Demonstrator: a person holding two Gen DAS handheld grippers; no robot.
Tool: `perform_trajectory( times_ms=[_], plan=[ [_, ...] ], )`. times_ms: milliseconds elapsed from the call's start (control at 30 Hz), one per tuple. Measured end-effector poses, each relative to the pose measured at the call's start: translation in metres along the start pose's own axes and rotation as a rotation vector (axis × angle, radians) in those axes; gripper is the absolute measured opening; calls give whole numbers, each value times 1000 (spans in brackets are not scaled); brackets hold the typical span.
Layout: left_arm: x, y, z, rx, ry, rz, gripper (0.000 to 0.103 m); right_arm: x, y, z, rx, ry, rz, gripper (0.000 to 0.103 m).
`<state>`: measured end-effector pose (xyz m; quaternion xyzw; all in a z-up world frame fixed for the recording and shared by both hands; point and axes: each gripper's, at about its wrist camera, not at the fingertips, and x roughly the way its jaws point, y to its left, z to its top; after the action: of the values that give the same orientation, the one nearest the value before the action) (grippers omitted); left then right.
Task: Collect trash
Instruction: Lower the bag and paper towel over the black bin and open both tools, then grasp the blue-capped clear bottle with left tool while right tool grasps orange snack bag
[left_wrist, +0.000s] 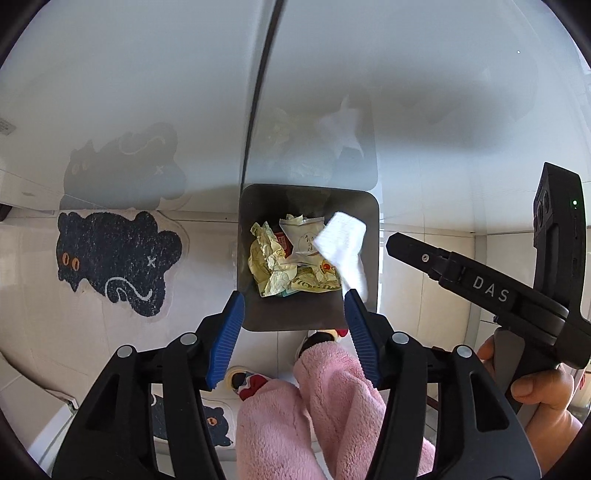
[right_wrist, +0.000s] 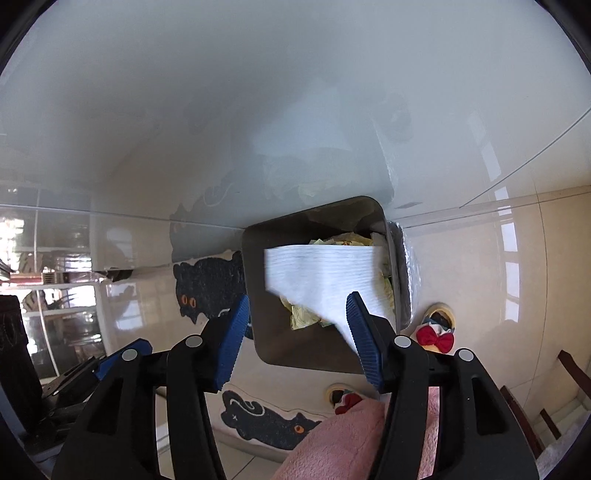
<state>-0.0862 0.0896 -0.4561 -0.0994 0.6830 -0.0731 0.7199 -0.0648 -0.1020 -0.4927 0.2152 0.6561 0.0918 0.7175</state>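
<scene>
Item: dark square bin, standing on the tiled floor against a glossy white wall. We find crumpled wrappers inside it. A white tissue hangs over the opening, at the bin's right rim; we cannot tell whether it touches our right gripper, whose jaws stand wide apart. Our left gripper is likewise spread, holding nothing. A black cat mat lies left of the bin, apart from it.
</scene>
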Motion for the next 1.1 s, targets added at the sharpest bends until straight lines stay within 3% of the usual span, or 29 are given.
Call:
perform_trajectory(
  times_ms=[200, 300, 467, 700, 933, 1100],
  plan=[
    [-30, 3, -8, -27, -33, 1, 58, -31, 4, -4, -26, -10, 19, 57],
    [-58, -3, -14, -19, -69, 2, 68, -70, 9, -12, -65, -49, 28, 66],
    [-121, -33, -20, 48, -156, 18, 80, -162, 18, -29, -167, -180, 3, 83],
    [-212, -87, -18, 168, -297, -21, 86, -294, 14, -44, -235, -384, -13, 88],
    [-282, -145, 4, 269, -429, -85, 86, -402, 4, -26, -231, -615, -37, 90],
    [-309, -184, 37, 284, -498, -97, 87, -442, -11, 4, -218, -704, -99, 90]
  ],
)
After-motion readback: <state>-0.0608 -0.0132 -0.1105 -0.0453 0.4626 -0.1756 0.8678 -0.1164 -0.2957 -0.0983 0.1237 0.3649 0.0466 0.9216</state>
